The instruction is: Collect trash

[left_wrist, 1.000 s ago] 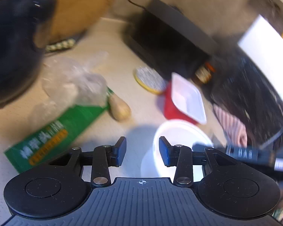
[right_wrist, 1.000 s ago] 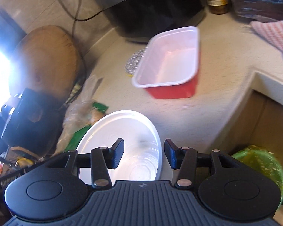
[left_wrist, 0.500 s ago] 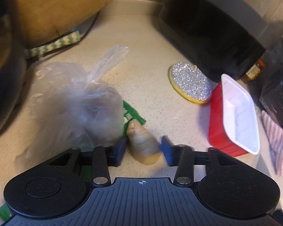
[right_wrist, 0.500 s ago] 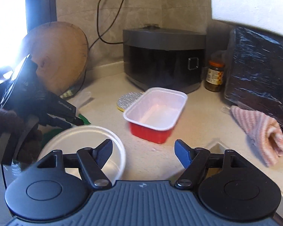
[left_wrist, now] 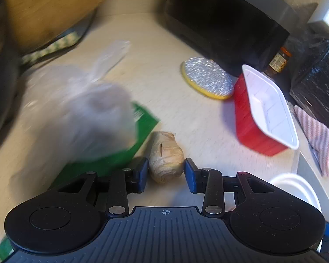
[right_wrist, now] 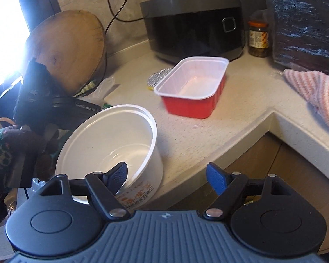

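Note:
In the left wrist view a beige ginger piece (left_wrist: 166, 157) lies on the counter between the open fingers of my left gripper (left_wrist: 164, 172), not clamped. A crumpled clear plastic bag (left_wrist: 83, 107) lies on a green packet (left_wrist: 111, 160) to the left. A red tray with a white inside (left_wrist: 263, 114) stands at the right. In the right wrist view my right gripper (right_wrist: 167, 178) is open and empty, its left finger over the rim of a white paper bowl (right_wrist: 111, 140). The red tray (right_wrist: 193, 87) stands beyond.
A black rice cooker (right_wrist: 195, 26), a jar (right_wrist: 257, 38), a round wooden board (right_wrist: 70, 48), a glittery yellow scrub pad (left_wrist: 207, 77) and a striped cloth (right_wrist: 313, 89) are on the counter. The counter edge (right_wrist: 230, 140) cuts in at the right.
My left gripper has moved slightly, with the ginger still between its fingers. My right gripper has opened wider and moved in towards the white bowl.

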Demonstrator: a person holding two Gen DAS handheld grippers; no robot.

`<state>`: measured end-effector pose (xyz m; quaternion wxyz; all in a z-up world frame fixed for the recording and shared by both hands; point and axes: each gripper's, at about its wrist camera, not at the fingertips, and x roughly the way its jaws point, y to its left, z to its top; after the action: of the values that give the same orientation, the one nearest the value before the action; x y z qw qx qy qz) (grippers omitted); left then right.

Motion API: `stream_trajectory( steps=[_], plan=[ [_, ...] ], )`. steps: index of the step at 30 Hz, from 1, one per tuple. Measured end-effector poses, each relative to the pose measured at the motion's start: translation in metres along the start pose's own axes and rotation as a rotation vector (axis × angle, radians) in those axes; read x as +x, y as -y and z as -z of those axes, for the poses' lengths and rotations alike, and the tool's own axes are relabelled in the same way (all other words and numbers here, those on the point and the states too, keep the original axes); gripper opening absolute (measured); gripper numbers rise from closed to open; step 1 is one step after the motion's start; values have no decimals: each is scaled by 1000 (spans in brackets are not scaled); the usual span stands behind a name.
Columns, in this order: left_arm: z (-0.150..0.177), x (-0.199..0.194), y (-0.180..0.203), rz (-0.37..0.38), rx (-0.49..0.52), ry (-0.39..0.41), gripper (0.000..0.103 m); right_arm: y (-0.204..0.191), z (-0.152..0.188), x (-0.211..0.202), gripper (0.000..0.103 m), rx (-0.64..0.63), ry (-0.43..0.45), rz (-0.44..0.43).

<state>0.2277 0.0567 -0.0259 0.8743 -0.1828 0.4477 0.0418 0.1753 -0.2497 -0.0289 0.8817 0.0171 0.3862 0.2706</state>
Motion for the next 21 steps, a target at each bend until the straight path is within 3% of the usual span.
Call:
stream_trajectory(
  steps=[10, 21],
  plan=[
    [72, -67, -48, -34, -46, 38, 41, -39, -4, 27, 80, -33, -101, -61],
    [116, -98, -62, -1, -60, 59, 41, -80, -15, 66, 80, -18, -229, -74]
  ],
)
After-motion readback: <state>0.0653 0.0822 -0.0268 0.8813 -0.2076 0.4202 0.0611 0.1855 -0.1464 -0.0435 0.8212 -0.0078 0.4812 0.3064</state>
